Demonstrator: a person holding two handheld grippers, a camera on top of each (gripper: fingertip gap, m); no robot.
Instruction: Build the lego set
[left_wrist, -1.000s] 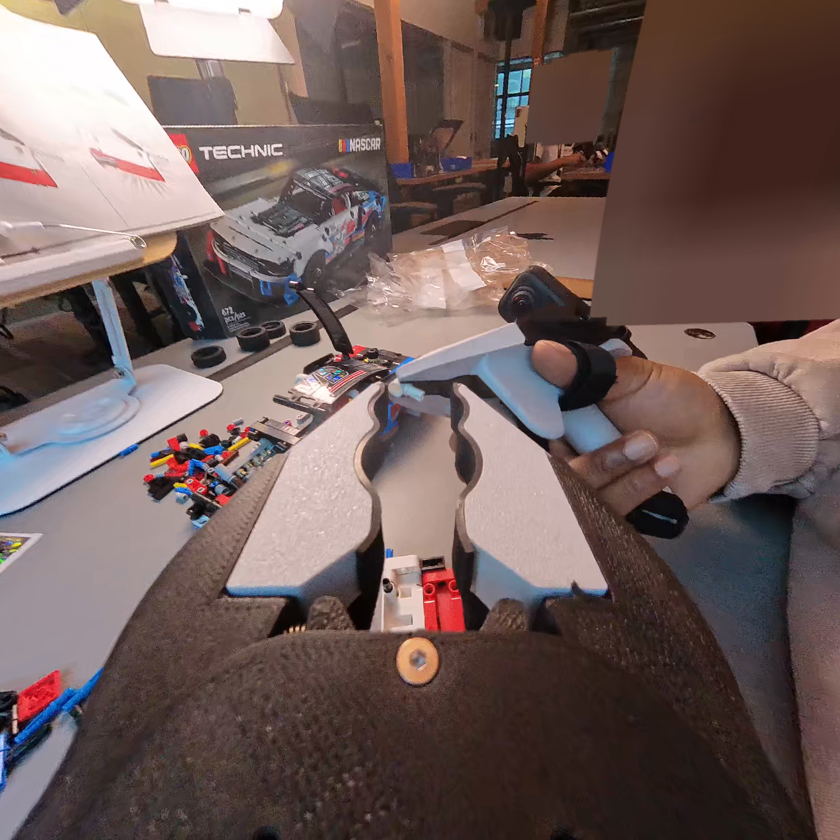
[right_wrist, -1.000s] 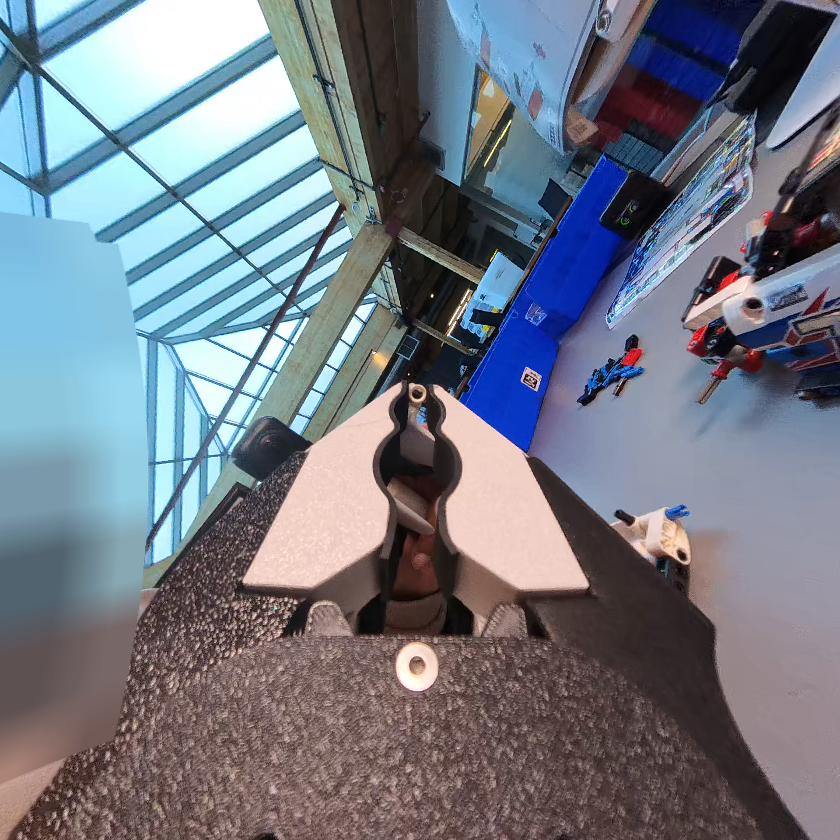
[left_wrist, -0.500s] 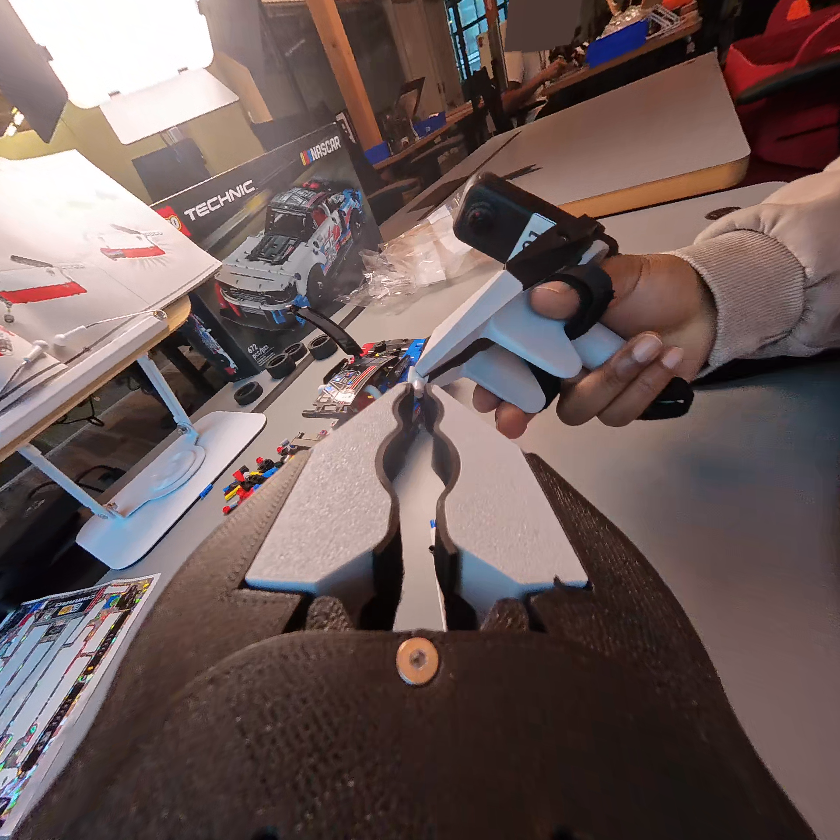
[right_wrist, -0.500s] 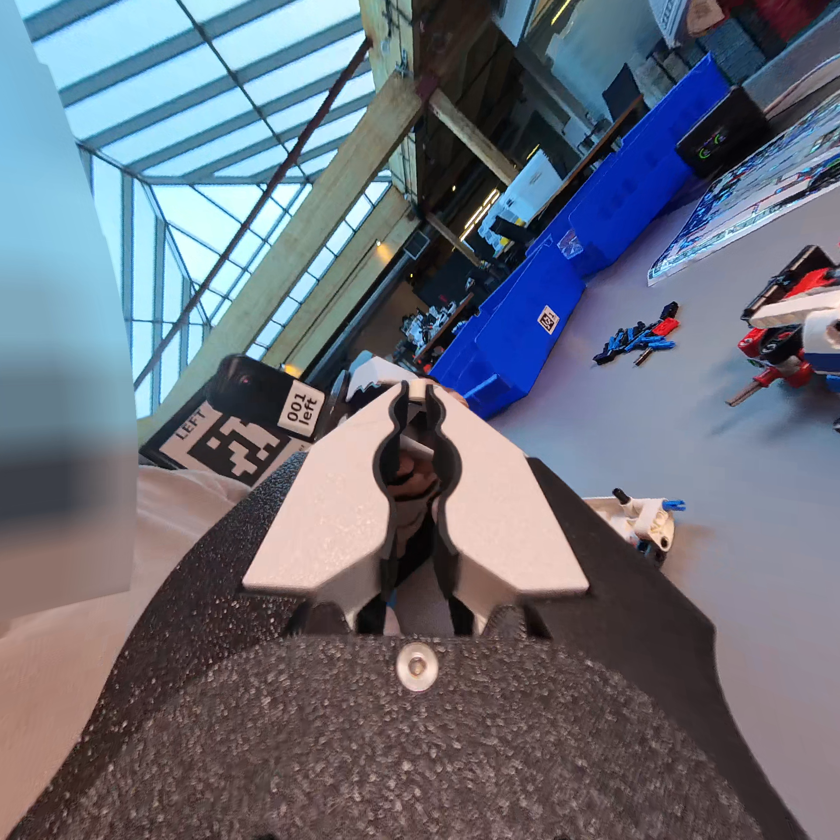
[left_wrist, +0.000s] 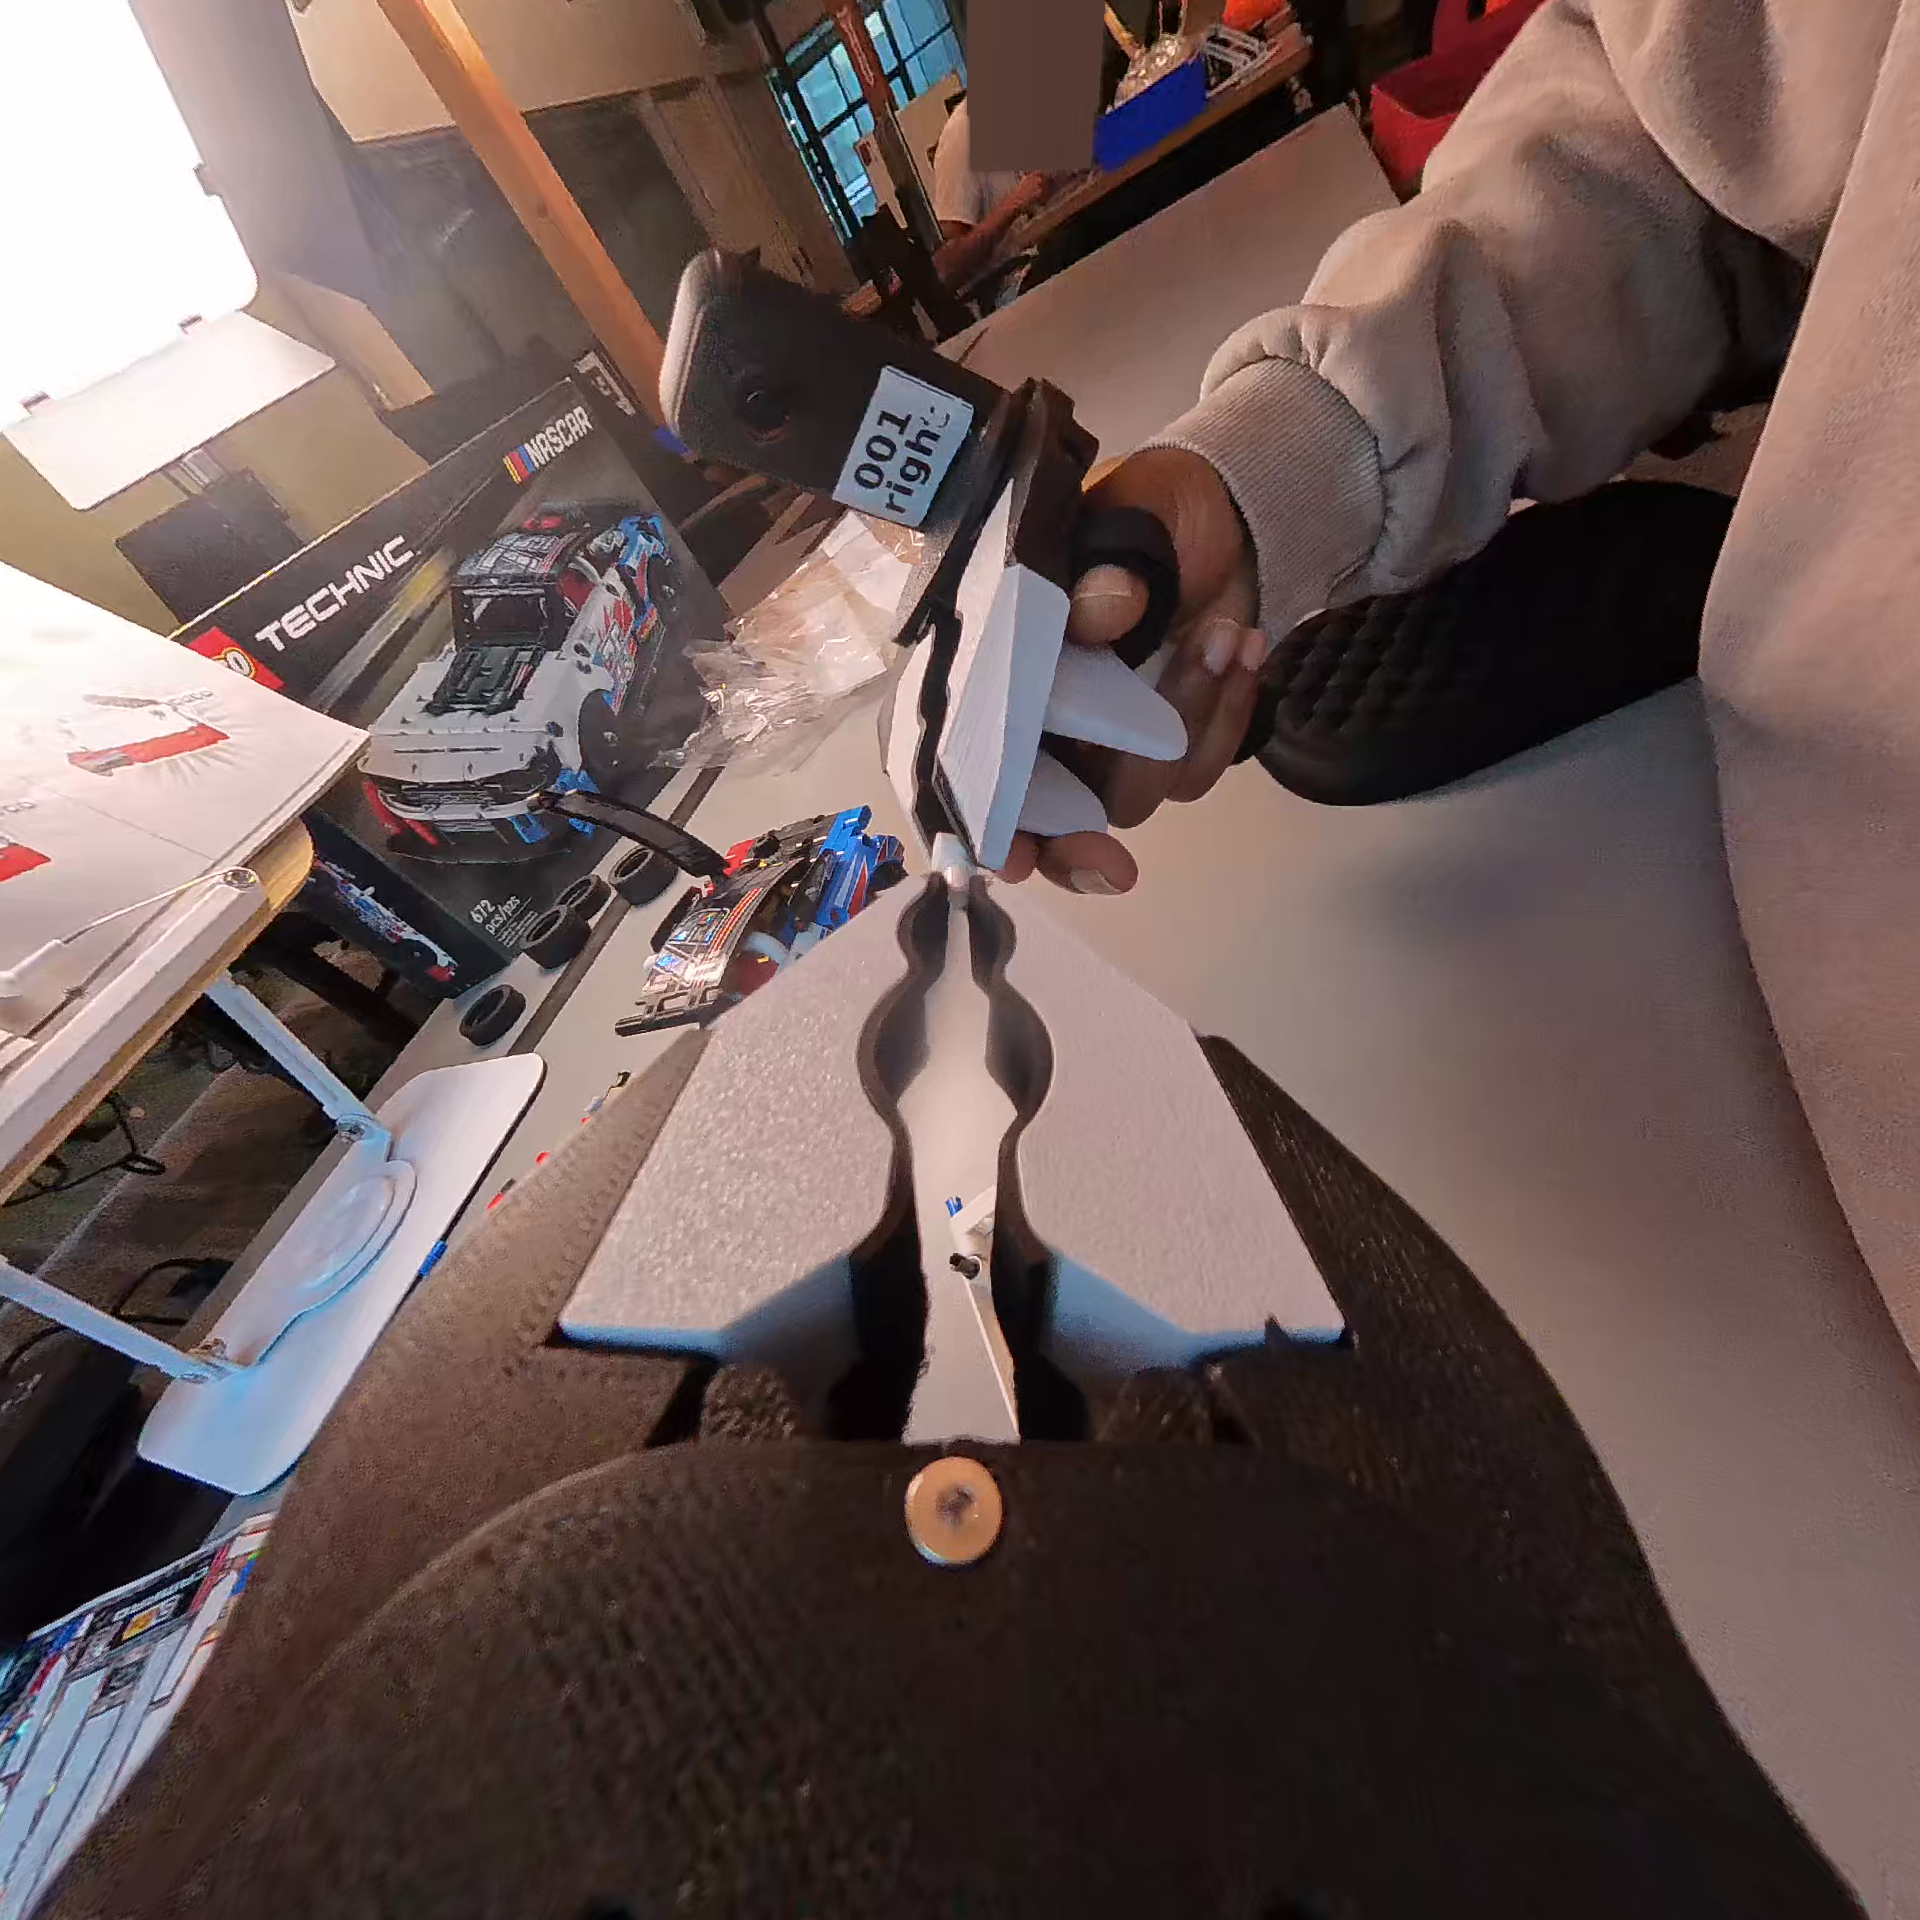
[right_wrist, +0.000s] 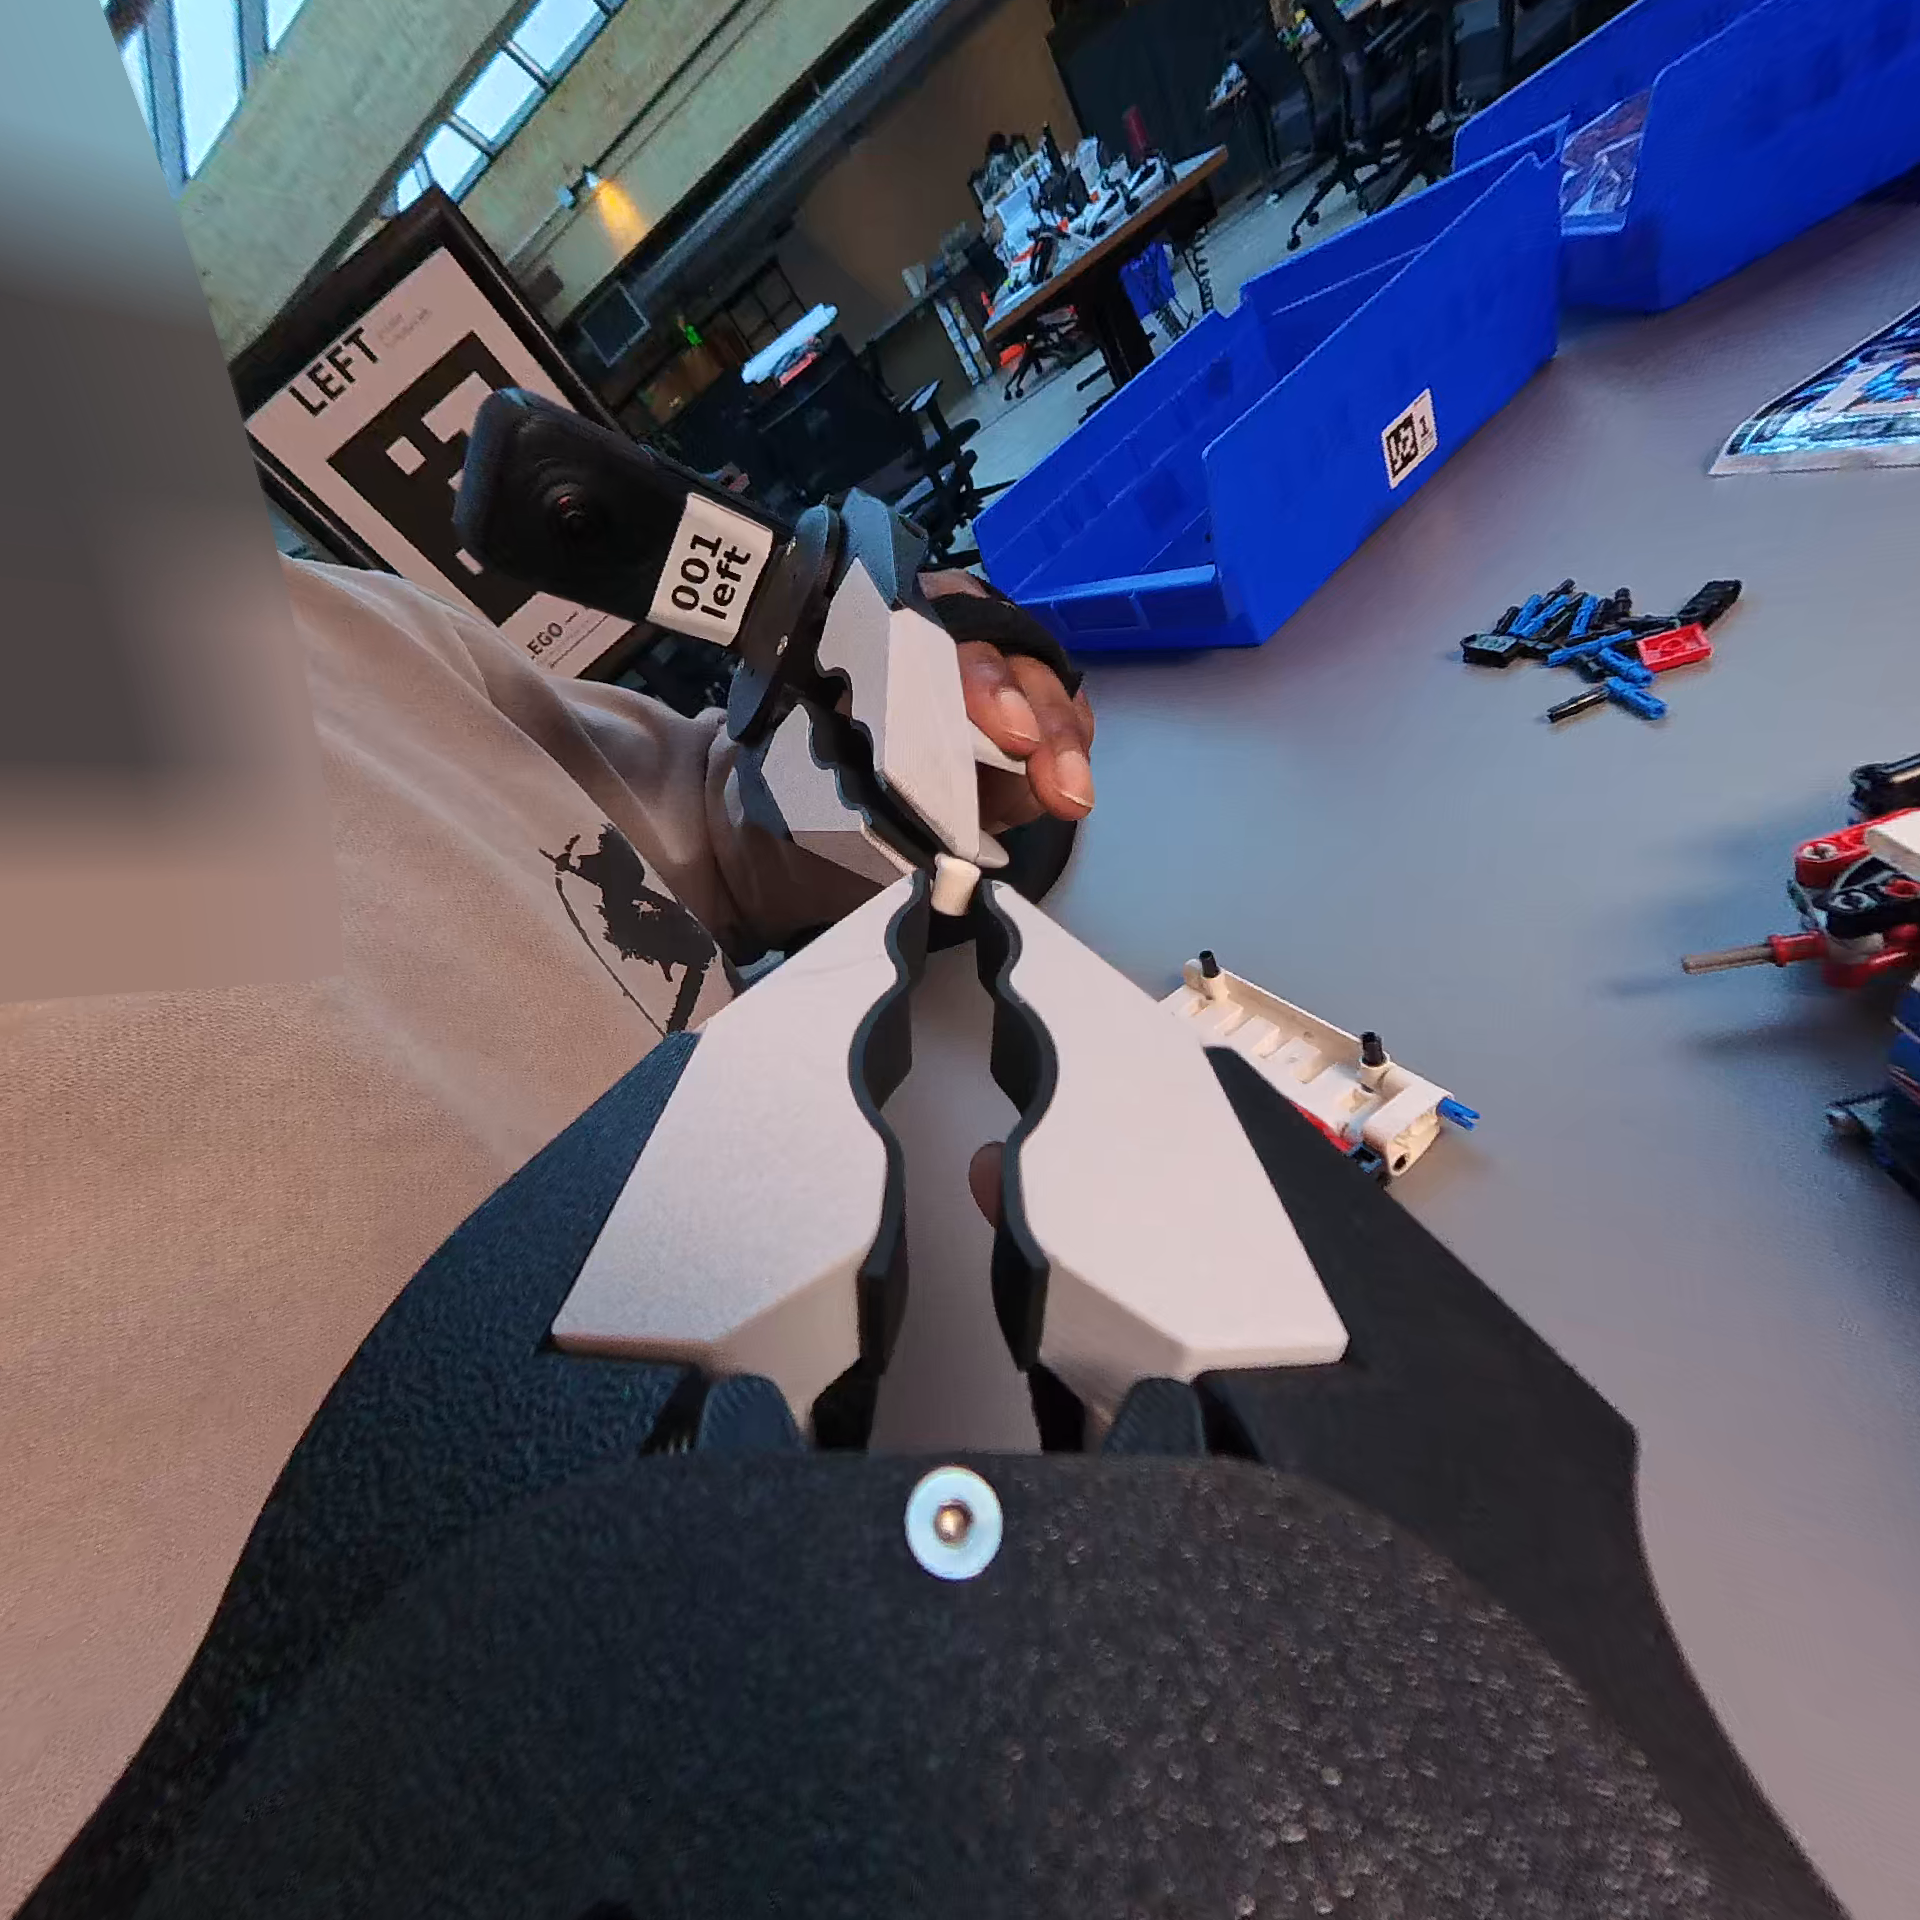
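Swung down from the skylights it faced a second ago, your right claw (right_wrist: 951, 902) now meets the left claw (left_wrist: 958, 904) tip to tip in mid-air, with the peg (right_wrist: 953, 881) between them. That small white cylinder sits dead ahead of the right claw, pinched at its very tips. Its long axis runs roughly along the line joining the two claws, so the far end points into the left one. Your left claw's fingers are drawn almost together at that end, but whether they clamp the peg or only touch it cannot be told. Neither hand is nearer; both are on it, held up off the table (right_wrist: 1455, 831) and close to your sweatshirt. Any handover or push looks to turn on keeping the two claws in line along the peg, since it is short and held by very little. Below and just to the right of the right claw lies a white panel (right_wrist: 1309, 1049) with black pins standing up from it, flat on the grey top. Farther out are the part-built car (left_wrist: 769, 914), a scatter of loose pins (right_wrist: 1590, 649) and blue bins (right_wrist: 1351, 447). On the left side stand the set's box (left_wrist: 499, 644), spare tyres (left_wrist: 566, 925), a booklet (left_wrist: 135, 748) on its stand and a sticker sheet (left_wrist: 104, 1704). Beyond is an open workshop hall with other desks.
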